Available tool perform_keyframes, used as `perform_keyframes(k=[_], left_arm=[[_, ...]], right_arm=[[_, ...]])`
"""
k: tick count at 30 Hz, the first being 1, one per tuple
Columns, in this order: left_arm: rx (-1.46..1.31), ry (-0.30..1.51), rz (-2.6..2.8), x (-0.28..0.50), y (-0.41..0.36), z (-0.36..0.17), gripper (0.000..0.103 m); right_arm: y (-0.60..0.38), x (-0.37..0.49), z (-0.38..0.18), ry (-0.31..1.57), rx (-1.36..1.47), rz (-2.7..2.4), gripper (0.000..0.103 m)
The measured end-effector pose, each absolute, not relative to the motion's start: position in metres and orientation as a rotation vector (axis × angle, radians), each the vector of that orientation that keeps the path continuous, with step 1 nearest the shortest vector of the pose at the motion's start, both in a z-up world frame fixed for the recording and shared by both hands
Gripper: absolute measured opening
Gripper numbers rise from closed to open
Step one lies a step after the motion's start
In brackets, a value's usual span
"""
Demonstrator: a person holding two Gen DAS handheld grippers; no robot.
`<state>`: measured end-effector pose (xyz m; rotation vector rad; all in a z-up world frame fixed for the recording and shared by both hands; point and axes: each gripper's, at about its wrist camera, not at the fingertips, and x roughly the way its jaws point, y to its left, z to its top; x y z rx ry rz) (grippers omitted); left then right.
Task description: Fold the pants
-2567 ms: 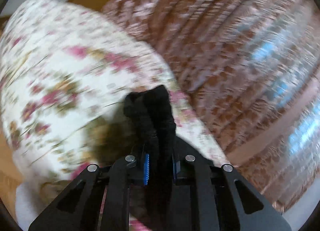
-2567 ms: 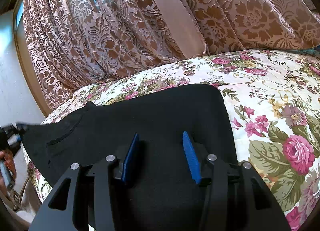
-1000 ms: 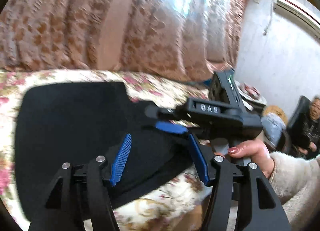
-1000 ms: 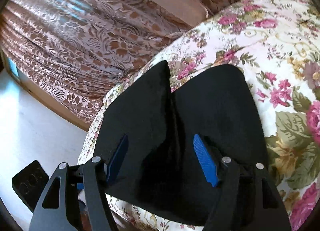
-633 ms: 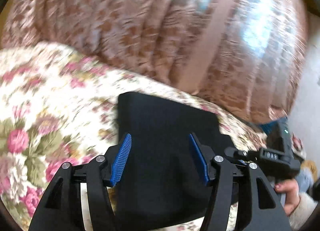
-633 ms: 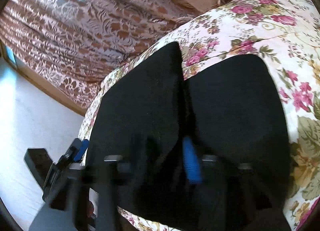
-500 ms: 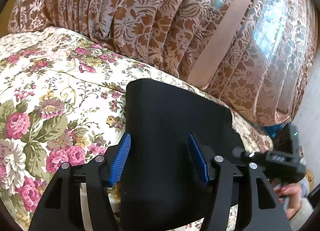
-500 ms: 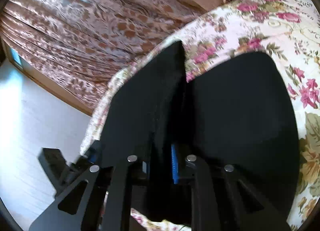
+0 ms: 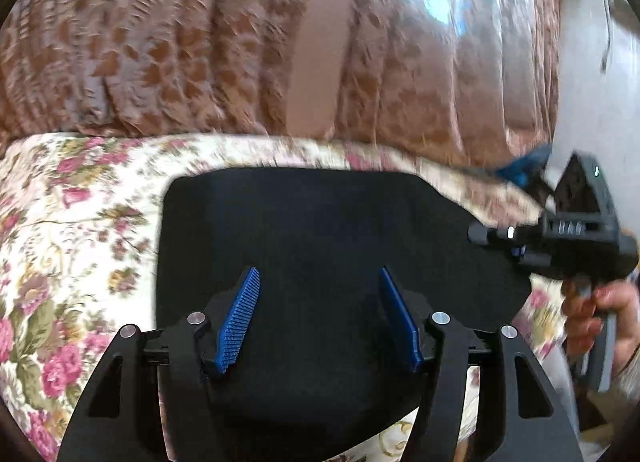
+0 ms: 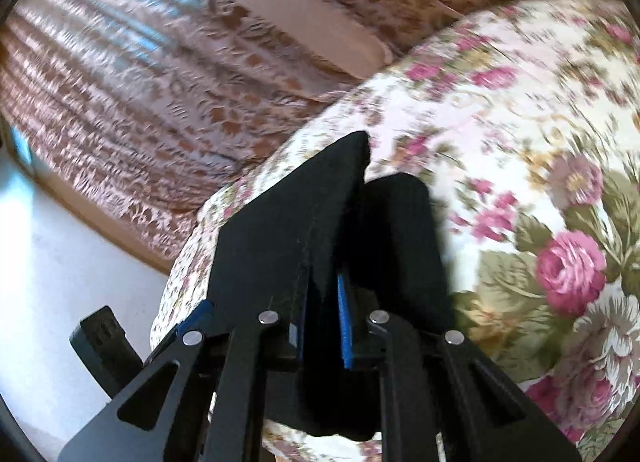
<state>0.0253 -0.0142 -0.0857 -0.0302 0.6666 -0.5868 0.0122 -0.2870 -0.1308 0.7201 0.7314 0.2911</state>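
Observation:
The black pants point(image 9: 320, 229) lie folded into a flat rectangle on the floral bedspread point(image 9: 72, 221). My left gripper point(image 9: 318, 314) is open, its blue pads hovering just above the near part of the pants. My right gripper point(image 10: 322, 322) is shut on a raised fold of the pants point(image 10: 316, 201), lifting that layer above the flat part point(image 10: 400, 229). In the left wrist view the right gripper point(image 9: 516, 238) shows at the pants' right edge, held by a hand point(image 9: 596, 314).
Patterned brown curtains point(image 9: 280, 41) hang behind the bed. The bedspread's edge drops off at the near side point(image 10: 180, 290), with pale floor point(image 10: 60, 282) beyond. A white wall point(image 9: 592, 81) stands at the right. The left gripper's body point(image 10: 104, 338) shows at lower left of the right wrist view.
The left gripper released the pants and opened, then settled over the flat folded pants. The right gripper closed on the raised fold and is lifting it.

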Motion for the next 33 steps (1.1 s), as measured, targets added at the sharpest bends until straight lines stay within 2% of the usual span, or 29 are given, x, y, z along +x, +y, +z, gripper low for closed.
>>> perform_keyframes(k=[6, 13, 17, 20, 27, 33], left_arm=[[0.066, 0.67, -0.57, 0.021, -0.028, -0.107, 0.067], [0.073, 0.653, -0.573, 0.018, -0.028, -0.11, 0.072], [0.081, 0.631, -0.56, 0.014, -0.029, -0.111, 0.072], [0.039, 0.639, -0.581, 0.013, -0.025, -0.104, 0.072], [-0.116, 0.587, -0.578, 0.032, 0.0, -0.061, 0.072], [-0.225, 0.668, -0.497, 0.079, 0.02, -0.053, 0.072]], right_arm=[[-0.292, 0.012, -0.156, 0.75, 0.755, 0.265, 0.01], [-0.284, 0.003, -0.155, 0.736, 0.715, 0.225, 0.014], [-0.27, -0.006, -0.144, 0.739, 0.577, 0.162, 0.02], [-0.265, -0.018, -0.133, 0.718, 0.481, 0.117, 0.031], [-0.27, -0.022, -0.088, 0.596, 0.455, 0.137, 0.032], [-0.233, 0.026, -0.077, 0.643, 0.334, 0.18, 0.034]])
